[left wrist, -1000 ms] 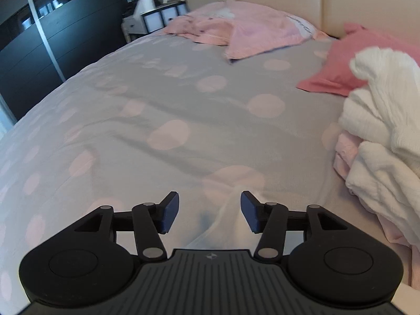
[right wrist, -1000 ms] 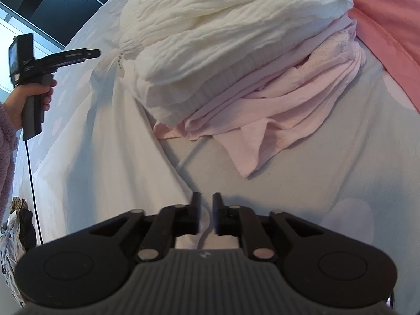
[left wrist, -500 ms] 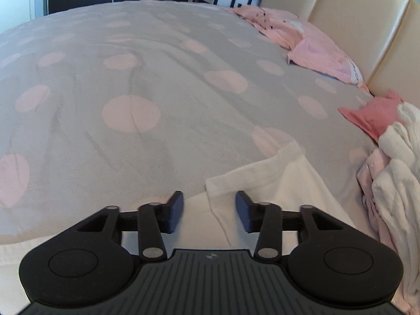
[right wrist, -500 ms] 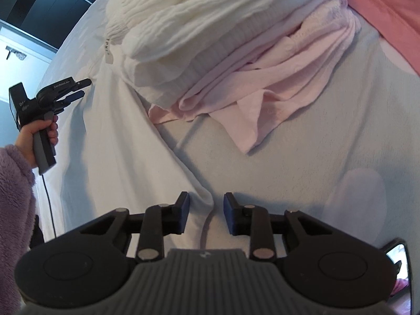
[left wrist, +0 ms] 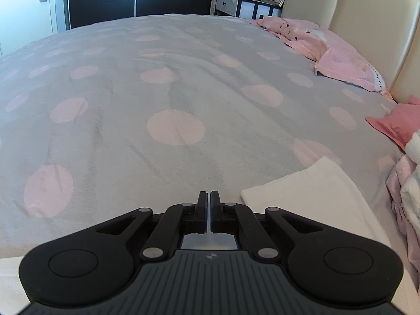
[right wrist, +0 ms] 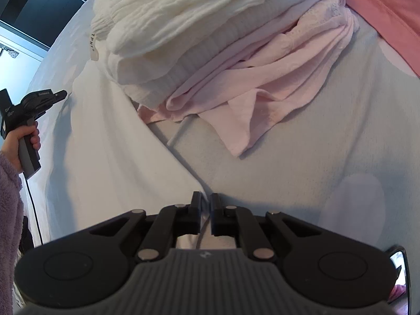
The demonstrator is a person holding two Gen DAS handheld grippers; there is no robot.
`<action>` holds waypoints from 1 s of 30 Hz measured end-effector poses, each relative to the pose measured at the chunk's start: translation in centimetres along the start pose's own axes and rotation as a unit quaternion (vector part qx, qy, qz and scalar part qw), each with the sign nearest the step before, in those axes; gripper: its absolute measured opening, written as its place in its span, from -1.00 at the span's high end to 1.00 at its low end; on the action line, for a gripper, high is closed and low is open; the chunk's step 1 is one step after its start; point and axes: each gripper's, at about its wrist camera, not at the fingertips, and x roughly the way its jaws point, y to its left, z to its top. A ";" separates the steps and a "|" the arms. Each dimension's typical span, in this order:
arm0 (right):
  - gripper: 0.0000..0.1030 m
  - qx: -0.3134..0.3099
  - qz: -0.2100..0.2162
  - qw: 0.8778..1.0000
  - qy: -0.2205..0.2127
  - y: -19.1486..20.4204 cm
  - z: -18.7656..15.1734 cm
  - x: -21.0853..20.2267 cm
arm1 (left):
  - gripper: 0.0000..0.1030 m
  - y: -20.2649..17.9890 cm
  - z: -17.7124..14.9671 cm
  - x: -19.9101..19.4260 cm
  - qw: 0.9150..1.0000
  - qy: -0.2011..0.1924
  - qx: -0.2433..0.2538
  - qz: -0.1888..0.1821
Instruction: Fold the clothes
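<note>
Both sets of jaws have closed in the last moment. The left gripper [left wrist: 209, 197], which a second ago hung open over the bedspread, now shows its jaws drawn almost together with only a thin slit between them; whether cloth sits in that slit I cannot tell, since the white garment [left wrist: 309, 186] shows only to its right and under the body. The right gripper [right wrist: 205, 200] has gone from parted to pinched on the garment's edge [right wrist: 110, 157], a fold of white cloth showing between the jaws. That suggests the garment, spread flat on the dotted bed [left wrist: 173, 99], is held at one end at least and ready to be lifted or folded over.

Just beyond the right gripper lies a heap of unfolded clothes [right wrist: 210, 39], cream pieces over pale pink ones, overlapping the garment's far part. Lifting may drag that heap. A pink pillow [left wrist: 349, 65] and a darker pink cloth [left wrist: 393, 123] lie near the headboard [left wrist: 367, 15], well apart from the work.
</note>
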 end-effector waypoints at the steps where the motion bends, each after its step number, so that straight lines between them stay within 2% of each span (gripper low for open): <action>1: 0.85 -0.004 -0.003 1.000 0.000 0.1 0.1 -0.1 | 1.00 0.1 0.0 -0.6 1.000 0.001 0.001 -0.003; 2: 0.84 -0.005 -0.005 1.000 0.000 0.2 0.1 -0.2 | 0.98 0.2 -0.1 -1.4 1.000 -0.002 0.007 -0.004; 4: 0.83 0.002 -0.007 1.000 0.000 0.2 0.1 -0.4 | 0.82 0.3 -0.5 -3.5 1.000 -0.008 0.019 -0.005; 6: 0.71 0.003 -0.011 1.000 -0.006 0.4 0.2 -0.9 | 0.74 0.6 -1.2 -6.5 0.999 -0.015 0.033 -0.005; 10: 0.70 -0.046 -0.011 0.999 -0.028 1.9 -0.1 -2.2 | 0.68 0.7 -3.6 -13.1 0.997 -0.022 0.073 -0.024; 12: 0.59 -0.065 0.002 0.998 -0.025 2.7 -0.5 -2.6 | 0.66 0.3 -5.6 -16.4 0.994 -0.013 0.098 -0.044; 15: 0.50 -0.090 0.029 0.995 -0.009 3.8 -1.9 -3.0 | 0.50 -1.3 -9.5 -20.4 0.989 0.016 0.125 -0.083; 18: 0.42 -0.133 0.051 0.990 0.003 5.4 -3.8 -3.3 | 0.43 -3.5 -14.1 -23.7 0.980 0.048 0.147 -0.124; 20: 0.40 -0.169 0.057 0.984 0.004 6.1 -5.3 -4.0 | 0.35 -5.2 -17.6 -25.4 0.972 0.071 0.167 -0.148; 21: 0.39 -0.185 0.059 0.981 0.008 6.4 -6.1 -4.1 | 0.22 -6.1 -19.3 -26.0 0.967 0.082 0.182 -0.156; 26: 0.39 -0.218 0.062 0.974 0.019 6.4 -9.1 -4.5 | 0.13 -10.1 -26.6 -26.9 0.945 0.105 0.275 -0.143; 28: 0.39 -0.230 0.058 0.971 0.005 6.4 -9.9 -5.1 | 0.12 -10.9 -28.5 -26.2 0.942 0.106 0.293 -0.125; 30: 0.38 -0.247 0.059 0.967 -0.011 6.5 -10.8 -6.1 | 0.20 -11.0 -29.5 -25.9 0.946 0.101 0.284 -0.118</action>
